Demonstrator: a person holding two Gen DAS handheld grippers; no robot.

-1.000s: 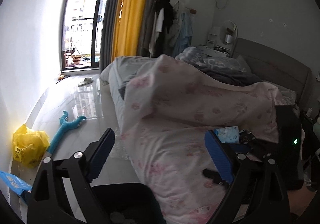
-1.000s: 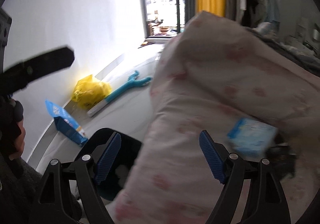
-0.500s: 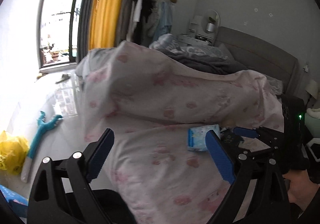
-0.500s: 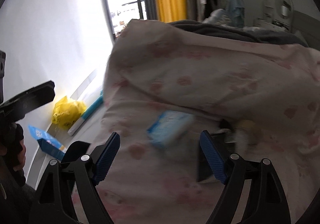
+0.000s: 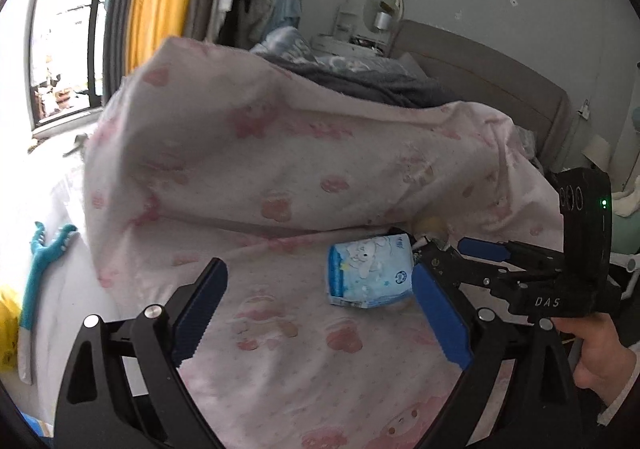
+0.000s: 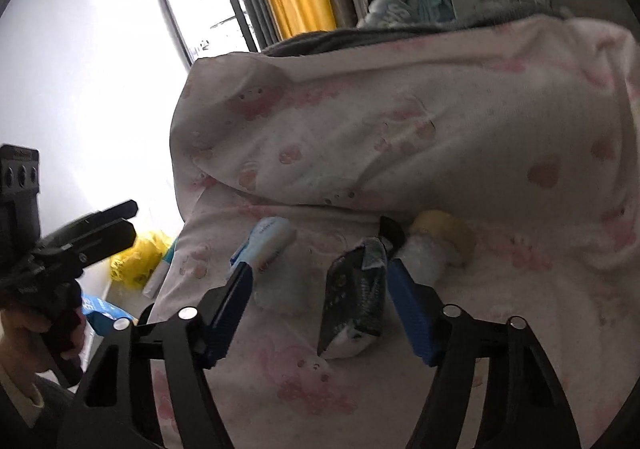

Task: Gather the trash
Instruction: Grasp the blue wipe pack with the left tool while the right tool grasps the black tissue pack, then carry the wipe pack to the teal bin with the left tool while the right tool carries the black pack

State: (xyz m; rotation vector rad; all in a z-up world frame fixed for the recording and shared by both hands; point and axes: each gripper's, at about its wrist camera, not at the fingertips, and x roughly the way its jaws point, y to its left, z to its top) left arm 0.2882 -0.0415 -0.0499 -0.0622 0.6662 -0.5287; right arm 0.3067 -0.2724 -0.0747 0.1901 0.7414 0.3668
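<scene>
We have swung from the floor to the pink-printed bed; our right gripper jaws, just narrowing yet half open, straddle the crumpled black wrapper ungripped, while our left gripper gapes empty beside the pale blue tissue pack

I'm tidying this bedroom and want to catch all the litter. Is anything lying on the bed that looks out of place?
Yes. A torn black wrapper and a blue tissue pack lie loose on the pink blanket, with a yellowish lump tucked under its fold. That is clutter, not bedding.

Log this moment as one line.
phase: reaching for trash on bed | right tool: jaws just closing around black wrapper, not gripping | left tool: open, empty, near blue tissue pack
</scene>
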